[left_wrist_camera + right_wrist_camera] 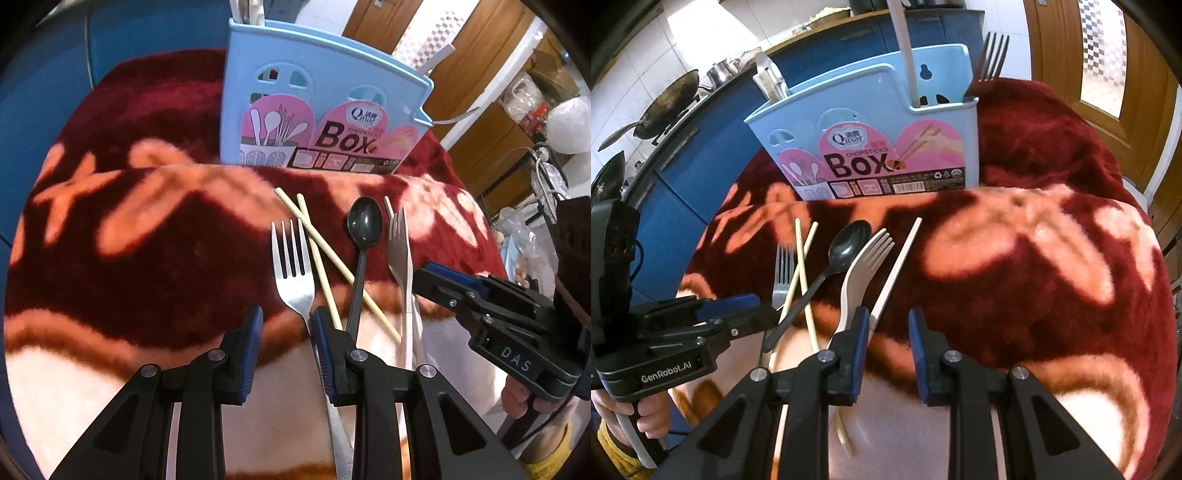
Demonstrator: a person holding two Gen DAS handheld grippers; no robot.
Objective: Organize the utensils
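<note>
On plush blanket [147, 258], steel fork [291, 258], glossy spoon [364, 221]

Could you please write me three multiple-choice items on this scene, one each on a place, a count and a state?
1. Where does the black spoon lie?
A. on the blanket before the blue box
B. inside the box
C. on the blue counter

2. How many forks lie on the blanket?
A. one
B. two
C. four

3. How do the left gripper's jaws stand?
A. clamped on the spoon
B. apart, gripping nothing
C. clamped on a chopstick

Answers:
1 A, the spoon lies among the loose utensils in front of the box.
2 B, a metal fork and a white fork lie there.
3 B, blanket shows between the pads.
</note>
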